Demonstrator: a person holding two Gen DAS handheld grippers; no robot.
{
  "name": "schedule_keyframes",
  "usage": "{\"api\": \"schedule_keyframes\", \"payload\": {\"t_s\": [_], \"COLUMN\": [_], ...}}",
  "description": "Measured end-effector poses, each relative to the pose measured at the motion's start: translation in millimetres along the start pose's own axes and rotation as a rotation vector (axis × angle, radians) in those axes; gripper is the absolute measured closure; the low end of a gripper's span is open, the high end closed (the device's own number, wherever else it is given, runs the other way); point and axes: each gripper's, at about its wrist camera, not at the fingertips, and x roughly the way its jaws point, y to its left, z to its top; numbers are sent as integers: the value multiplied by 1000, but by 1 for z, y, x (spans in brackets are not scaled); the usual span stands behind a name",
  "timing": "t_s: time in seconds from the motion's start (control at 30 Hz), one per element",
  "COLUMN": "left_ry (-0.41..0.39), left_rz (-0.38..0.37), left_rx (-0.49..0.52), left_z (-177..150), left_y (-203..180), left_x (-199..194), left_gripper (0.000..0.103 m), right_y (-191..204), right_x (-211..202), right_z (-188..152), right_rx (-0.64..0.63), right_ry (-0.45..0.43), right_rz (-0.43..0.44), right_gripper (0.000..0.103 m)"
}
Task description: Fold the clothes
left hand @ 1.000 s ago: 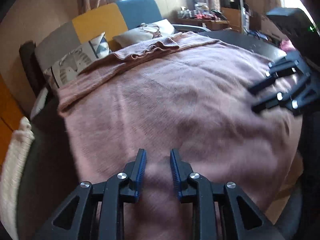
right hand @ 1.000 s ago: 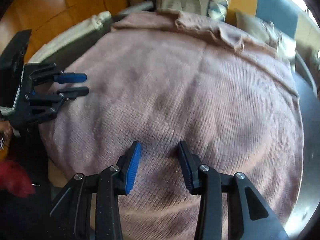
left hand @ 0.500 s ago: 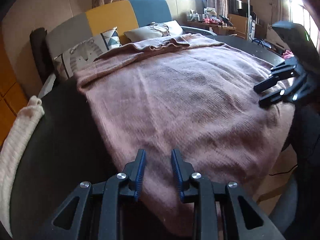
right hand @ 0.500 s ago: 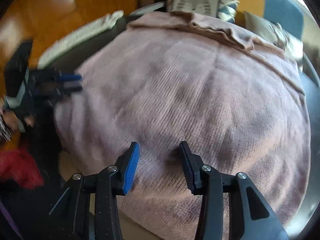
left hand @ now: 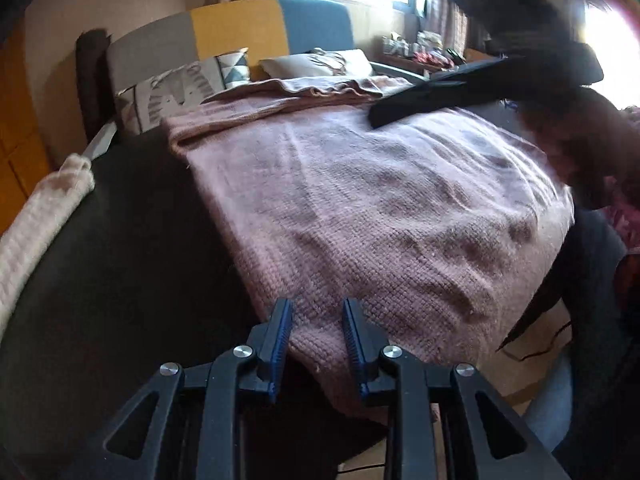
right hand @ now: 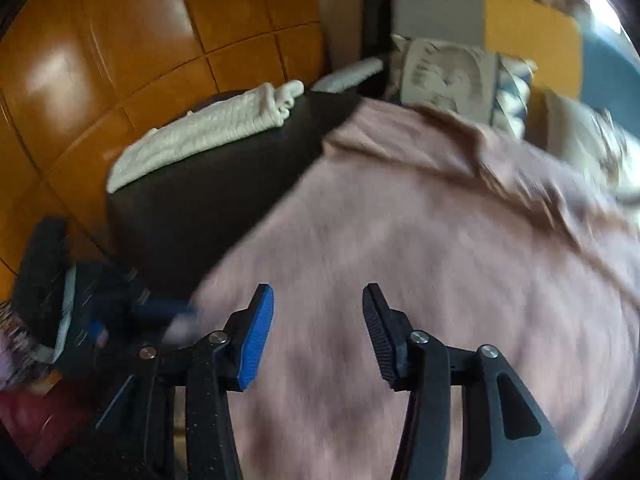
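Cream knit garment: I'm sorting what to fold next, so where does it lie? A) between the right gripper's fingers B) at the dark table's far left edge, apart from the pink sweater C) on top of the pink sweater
B: the cream knit garment lies along the dark table edge, with bare tabletop between it and the pink sweater.

Patterned cushion (left hand: 176,88) against a grey, yellow and blue headboard (left hand: 240,28)

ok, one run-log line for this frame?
step: pre-grasp | garment: pink sweater flat on table | left gripper: open at near corner | right gripper: open above, jaws just closing, nothing gripped
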Motion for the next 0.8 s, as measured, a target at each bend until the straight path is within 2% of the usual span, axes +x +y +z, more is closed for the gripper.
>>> {"api": "schedule_keyframes", "payload": {"t_s": [0.1, 0.17, 0.23, 0.33, 0.43, 0.53, 0.63, 0.7, 0.8], "left_ry": [5, 19, 29, 36, -37, -105, -127, -117, 15], "left_rz": [15, 22, -1, -51, -90, -107, -52, 19, 28], "left_rx": [-5, -6, -29, -84, -151, -211, -206, -198, -252], "left_z": [-6, -9, -10, -7, 4, 27, 59, 78, 87], "left_y": [-1, 0, 5, 14, 22, 30, 31, 36, 57], "left_x": [-5, -6, -9, -13, -22, -18, 3, 24, 68], "left_gripper": [75, 75, 75, 76, 76, 76, 76, 76, 76], "right_y": [10, 19, 41, 58, 36, -2, -29, -40, -45], "right_x": [45, 65, 72, 64, 42, 33, 39, 50, 82], "right_z": [18, 18, 11, 5, 3, 12, 35, 54, 77], "right_rx": [0, 10, -51, -115, 4, 136, 155, 148, 121], "right_ry": [31, 86, 80, 76, 19, -16, -13, 9, 60], "right_rz": [-1, 17, 6, 65, 86, 73, 27, 10, 22], "right_gripper": [72, 72, 69, 69, 69, 72, 72, 72, 72]}}
